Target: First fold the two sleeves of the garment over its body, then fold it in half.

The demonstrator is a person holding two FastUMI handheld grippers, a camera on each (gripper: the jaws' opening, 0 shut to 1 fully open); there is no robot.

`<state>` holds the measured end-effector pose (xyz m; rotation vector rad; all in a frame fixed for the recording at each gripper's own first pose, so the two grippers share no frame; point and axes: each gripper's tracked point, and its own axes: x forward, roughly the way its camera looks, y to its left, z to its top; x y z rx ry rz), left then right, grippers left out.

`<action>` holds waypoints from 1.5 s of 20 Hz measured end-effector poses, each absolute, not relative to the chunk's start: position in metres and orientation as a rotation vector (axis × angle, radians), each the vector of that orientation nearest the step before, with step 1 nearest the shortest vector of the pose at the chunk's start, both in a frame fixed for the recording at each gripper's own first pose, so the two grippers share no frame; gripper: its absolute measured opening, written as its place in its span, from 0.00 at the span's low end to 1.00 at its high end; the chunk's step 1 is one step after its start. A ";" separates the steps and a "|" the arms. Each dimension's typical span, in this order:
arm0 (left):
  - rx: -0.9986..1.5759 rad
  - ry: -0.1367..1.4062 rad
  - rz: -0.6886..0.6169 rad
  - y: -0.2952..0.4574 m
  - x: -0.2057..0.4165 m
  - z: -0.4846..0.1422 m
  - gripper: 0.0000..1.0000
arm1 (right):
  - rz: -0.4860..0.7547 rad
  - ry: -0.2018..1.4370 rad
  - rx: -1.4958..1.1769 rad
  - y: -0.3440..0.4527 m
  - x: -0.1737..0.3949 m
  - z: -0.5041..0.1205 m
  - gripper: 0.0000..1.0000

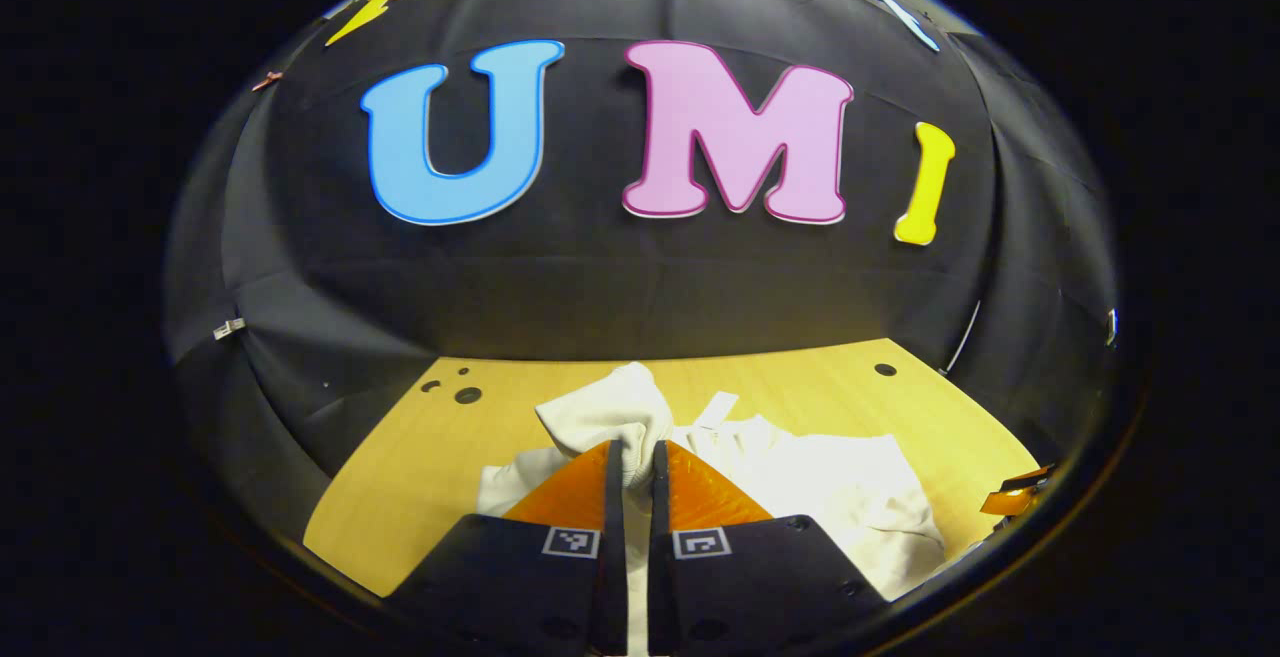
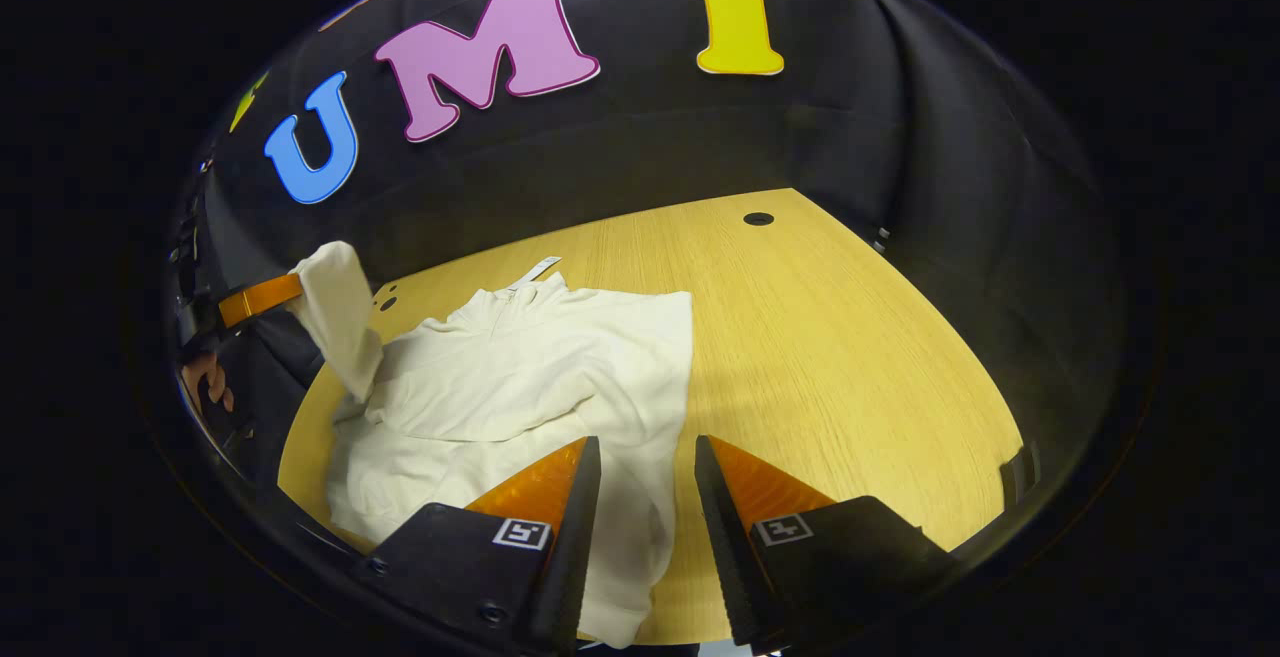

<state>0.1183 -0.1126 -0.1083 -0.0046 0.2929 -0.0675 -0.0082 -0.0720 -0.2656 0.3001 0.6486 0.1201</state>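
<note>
A white garment [image 2: 520, 387] lies on the wooden table [image 2: 820, 337], with one sleeve laid across its body. My left gripper [image 1: 632, 457] is shut on the other sleeve [image 1: 610, 412], holding it lifted above the garment's body [image 1: 850, 487]. In the right gripper view that lifted sleeve [image 2: 335, 317] hangs at the far left from the left gripper [image 2: 260, 299], with a hand [image 2: 205, 382] below it. My right gripper [image 2: 648, 457] stands open above the garment's right edge, with nothing between its fingers.
The table has small round holes near its back edge [image 2: 758, 219] and back left corner [image 1: 467, 395]. Bare wood stretches to the right of the garment in the right gripper view. Black cloth walls close the booth behind and at the sides.
</note>
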 end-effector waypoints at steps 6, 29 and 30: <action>0.045 0.335 -0.084 -0.164 0.123 -0.147 0.13 | 0.146 0.657 0.283 -0.096 0.001 -0.273 0.59; 0.144 0.539 -0.317 -0.285 0.071 -0.264 0.61 | 0.216 0.708 0.257 -0.123 0.004 -0.300 0.60; 0.141 0.539 -0.327 -0.287 0.067 -0.263 0.71 | 0.218 0.710 0.259 -0.121 0.002 -0.300 0.60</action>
